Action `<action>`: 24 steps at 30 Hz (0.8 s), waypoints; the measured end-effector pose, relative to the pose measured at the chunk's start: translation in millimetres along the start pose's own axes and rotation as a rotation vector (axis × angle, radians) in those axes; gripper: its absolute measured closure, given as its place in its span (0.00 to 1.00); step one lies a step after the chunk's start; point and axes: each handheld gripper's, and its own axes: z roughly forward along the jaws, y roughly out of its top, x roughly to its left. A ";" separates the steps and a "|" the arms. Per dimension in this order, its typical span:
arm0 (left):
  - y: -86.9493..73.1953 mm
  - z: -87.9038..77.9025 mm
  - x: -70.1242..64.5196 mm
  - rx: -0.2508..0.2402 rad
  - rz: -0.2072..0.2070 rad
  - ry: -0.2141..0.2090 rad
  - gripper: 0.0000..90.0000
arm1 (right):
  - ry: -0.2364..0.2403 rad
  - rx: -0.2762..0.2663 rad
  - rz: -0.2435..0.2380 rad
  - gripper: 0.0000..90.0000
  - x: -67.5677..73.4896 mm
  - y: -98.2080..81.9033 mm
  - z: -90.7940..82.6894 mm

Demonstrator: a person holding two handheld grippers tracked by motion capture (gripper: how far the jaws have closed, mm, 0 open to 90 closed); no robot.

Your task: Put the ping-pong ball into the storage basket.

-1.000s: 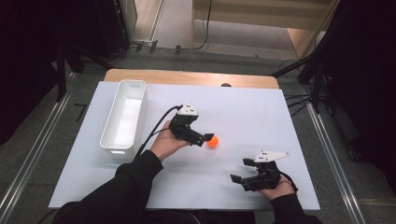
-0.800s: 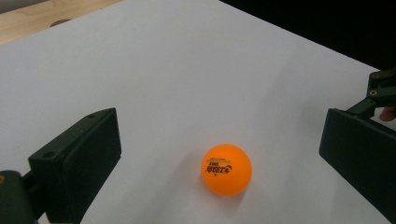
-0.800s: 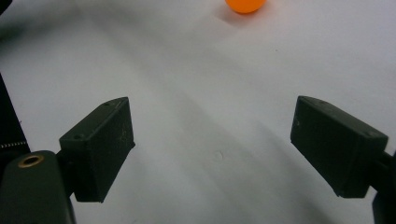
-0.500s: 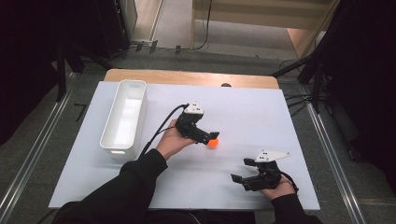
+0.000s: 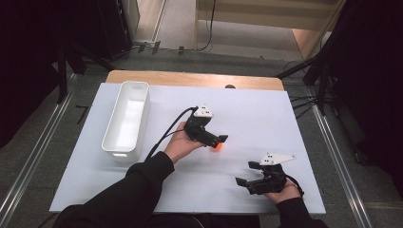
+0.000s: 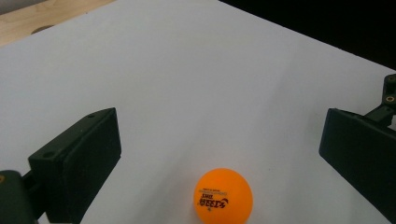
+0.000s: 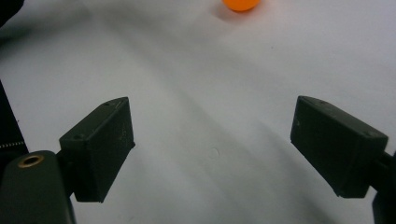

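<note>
An orange ping-pong ball [image 5: 218,146] with dark print lies on the white table top [image 5: 247,109] near its middle. My left gripper [image 5: 219,141] hovers right over it, open; in the left gripper view the ball [image 6: 223,196] rests between the two wide-apart jaws, touching neither. My right gripper [image 5: 246,174] sits low near the front right of the table, open and empty. In the right gripper view the ball [image 7: 241,4] shows far ahead at the top edge.
A long white bin [image 5: 126,118] stands on the left part of the table, empty as far as I can see. A wooden strip [image 5: 190,79] runs along the table's far edge. Dark stands and cables flank the table.
My left gripper has moved a little to the right and forward over the ball, closing in on it. The right gripper has stayed where it was.
</note>
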 end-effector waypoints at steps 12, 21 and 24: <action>-3.4 4.5 -2.1 0.002 0.017 -0.013 0.00 | 0.002 -0.001 -0.001 0.13 0.7 -0.4 -0.2; -5.9 7.7 -4.0 0.007 0.026 -0.017 0.00 | 0.002 -0.002 0.000 0.13 0.7 -0.5 -0.5; -6.8 8.4 -4.5 0.011 0.027 -0.013 0.00 | 0.003 0.000 -0.001 0.13 0.6 -0.6 -0.5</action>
